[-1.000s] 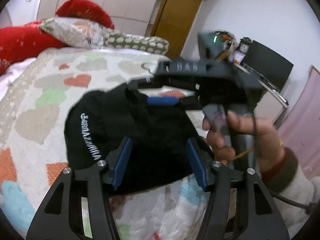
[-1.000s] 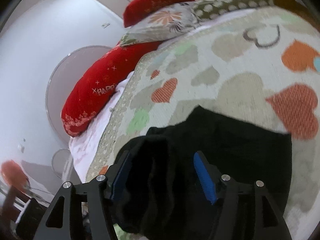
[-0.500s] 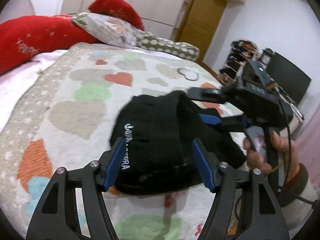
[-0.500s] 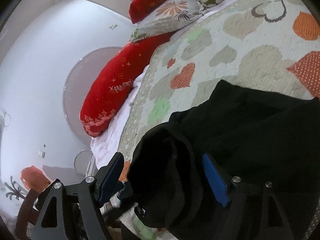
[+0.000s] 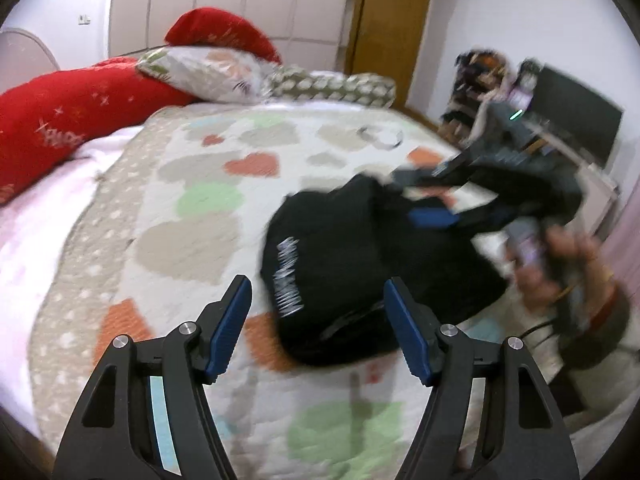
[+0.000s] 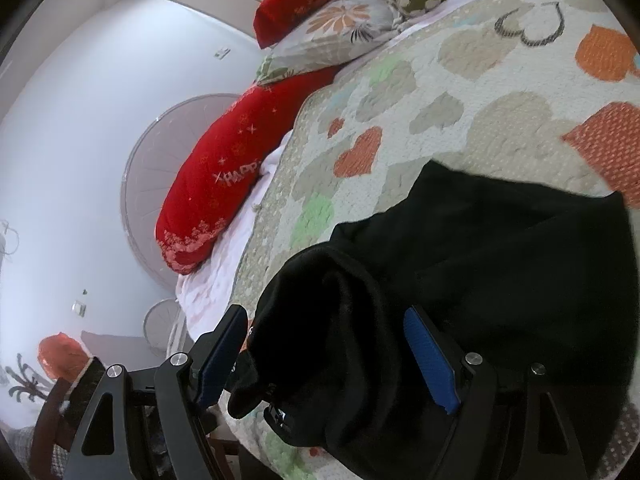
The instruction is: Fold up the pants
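Note:
The black pants (image 5: 332, 264) lie bundled in a thick fold on the heart-patterned bedspread (image 5: 192, 208), white lettering facing up. My left gripper (image 5: 315, 292) hovers open just short of their near edge and grips nothing. In the right wrist view the pants (image 6: 500, 264) fill the lower right, and a rolled fold of them sits between the wide jaws of my right gripper (image 6: 326, 328); its pads do not press the cloth. The left wrist view shows one blue pad (image 5: 434, 216) of that gripper over the far side of the pants, with the hand (image 5: 560, 264) that holds it.
Red pillows (image 5: 60, 120) and a floral pillow (image 5: 208, 72) line the head of the bed. A wooden door (image 5: 388, 20) and a dark screen (image 5: 576, 120) stand at the back right. The bed's edge (image 6: 224, 280) drops off left of the pants.
My left gripper has drawn back from the pants and to the left, and its jaws have widened. The right gripper's jaws have spread apart around the fold.

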`<state>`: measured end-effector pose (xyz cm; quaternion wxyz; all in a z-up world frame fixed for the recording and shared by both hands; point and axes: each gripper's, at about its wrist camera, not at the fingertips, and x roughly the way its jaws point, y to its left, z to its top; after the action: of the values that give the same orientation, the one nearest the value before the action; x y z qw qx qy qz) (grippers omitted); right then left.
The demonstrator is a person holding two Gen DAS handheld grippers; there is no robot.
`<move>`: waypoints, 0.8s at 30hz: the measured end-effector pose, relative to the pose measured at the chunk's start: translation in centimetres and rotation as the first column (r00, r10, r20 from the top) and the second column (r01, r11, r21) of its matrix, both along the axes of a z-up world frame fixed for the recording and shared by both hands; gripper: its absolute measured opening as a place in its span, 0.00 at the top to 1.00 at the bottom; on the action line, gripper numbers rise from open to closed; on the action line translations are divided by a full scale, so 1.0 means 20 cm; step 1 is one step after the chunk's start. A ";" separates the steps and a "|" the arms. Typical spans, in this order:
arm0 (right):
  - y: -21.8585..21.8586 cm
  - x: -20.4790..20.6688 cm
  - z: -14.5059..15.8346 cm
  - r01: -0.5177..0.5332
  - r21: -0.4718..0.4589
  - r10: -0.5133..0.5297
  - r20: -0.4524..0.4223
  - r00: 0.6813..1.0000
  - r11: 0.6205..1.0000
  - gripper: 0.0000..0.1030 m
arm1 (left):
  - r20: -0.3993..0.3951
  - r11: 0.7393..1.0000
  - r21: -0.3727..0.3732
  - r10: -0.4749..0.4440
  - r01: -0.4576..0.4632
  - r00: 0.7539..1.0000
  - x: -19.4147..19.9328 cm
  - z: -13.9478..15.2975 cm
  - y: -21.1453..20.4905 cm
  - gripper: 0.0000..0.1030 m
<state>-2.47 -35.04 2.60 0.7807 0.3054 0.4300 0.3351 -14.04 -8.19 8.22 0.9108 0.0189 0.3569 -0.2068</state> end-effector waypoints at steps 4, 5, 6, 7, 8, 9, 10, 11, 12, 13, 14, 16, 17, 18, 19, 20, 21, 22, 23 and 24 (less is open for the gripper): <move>-0.07 -0.06 0.12 0.050 0.027 -0.052 0.079 0.996 0.998 0.24 | -0.040 0.997 0.060 -0.038 0.041 0.998 0.02 -0.12 -0.04 0.33; -0.08 -0.07 0.16 0.039 0.034 -0.042 0.097 0.994 0.999 0.24 | -0.047 0.997 0.066 -0.048 0.051 0.998 0.03 -0.14 -0.06 0.33; -0.06 -0.07 0.19 0.010 0.029 -0.014 0.111 0.994 1.000 0.24 | -0.053 0.997 0.055 -0.058 0.061 0.997 0.03 -0.15 -0.07 0.33; -0.02 -0.08 0.22 -0.029 -0.001 0.029 0.113 0.993 1.000 0.24 | -0.057 0.997 0.039 -0.063 0.065 0.996 0.04 -0.16 -0.08 0.33; 0.03 -0.09 0.23 -0.070 -0.034 0.073 0.114 0.991 0.997 0.24 | -0.060 0.998 0.018 -0.067 0.068 0.996 0.04 -0.16 -0.08 0.33; 0.07 -0.10 0.23 -0.096 -0.048 0.101 0.116 0.988 0.994 0.24 | -0.058 0.998 0.004 -0.070 0.070 0.996 0.04 -0.16 -0.08 0.33; 0.13 -0.10 0.21 -0.131 -0.059 0.136 0.107 0.985 0.990 0.24 | -0.057 0.997 -0.004 -0.074 0.074 0.996 0.04 -0.16 -0.08 0.33; 0.16 -0.10 0.19 -0.145 -0.065 0.150 0.090 0.985 0.987 0.24 | -0.057 0.997 -0.014 -0.077 0.076 0.995 0.05 -0.16 -0.08 0.33; 0.20 -0.10 0.14 -0.160 -0.071 0.164 0.054 0.985 0.985 0.24 | -0.060 0.997 -0.022 -0.077 0.076 0.995 0.05 -0.16 -0.08 0.33; 0.24 -0.09 0.09 -0.178 -0.067 0.180 0.018 0.984 0.982 0.24 | -0.062 0.997 -0.027 -0.076 0.075 0.995 0.05 -0.15 -0.08 0.33; 0.29 -0.08 0.04 -0.200 -0.060 0.200 -0.012 0.980 0.978 0.28 | -0.063 0.997 -0.033 -0.076 0.074 0.995 0.05 -0.15 -0.08 0.33; 0.35 -0.07 -0.02 -0.216 -0.059 0.216 -0.017 0.976 0.975 0.46 | -0.067 0.996 -0.050 -0.079 0.076 0.995 0.05 -0.15 -0.08 0.33; 0.38 -0.06 -0.03 -0.218 -0.061 0.218 -0.010 0.976 0.974 0.60 | -0.070 0.995 -0.060 -0.081 0.077 0.994 0.05 -0.15 -0.08 0.33; 0.39 -0.06 -0.02 -0.222 -0.067 0.224 0.019 0.974 0.973 0.67 | -0.072 0.995 -0.069 -0.083 0.078 0.994 0.05 -0.14 -0.08 0.33; 0.39 -0.06 0.00 -0.219 -0.085 0.224 0.051 0.973 0.972 0.76 | -0.074 0.994 -0.077 -0.086 0.080 0.994 0.05 -0.14 -0.08 0.33; 0.37 -0.08 0.04 -0.208 -0.105 0.218 0.088 0.972 0.972 0.80 | -0.071 0.993 -0.087 -0.092 0.085 0.993 0.05 -0.12 -0.09 0.33; 0.34 -0.10 0.09 -0.190 -0.126 0.207 0.139 0.968 0.974 0.82 | -0.066 0.991 -0.097 -0.101 0.095 0.993 0.05 -0.10 -0.10 0.33; 0.30 -0.12 0.15 -0.163 -0.154 0.191 0.195 0.962 0.975 0.85 | -0.056 0.988 -0.109 -0.116 0.109 0.992 0.04 -0.08 -0.11 0.33; 0.27 -0.13 0.19 -0.140 -0.179 0.179 0.230 0.956 0.974 0.87 | -0.042 0.984 -0.124 -0.132 0.126 0.990 0.03 -0.06 -0.13 0.33; 0.23 -0.14 0.23 -0.107 -0.220 0.164 0.262 0.951 0.970 0.87 | -0.031 0.981 -0.135 -0.143 0.138 0.989 0.03 -0.04 -0.14 0.32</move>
<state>-5.37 -30.43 7.16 0.8356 0.1434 0.3679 0.3820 -13.46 -11.01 7.33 0.8858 -0.0204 0.3584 -0.2941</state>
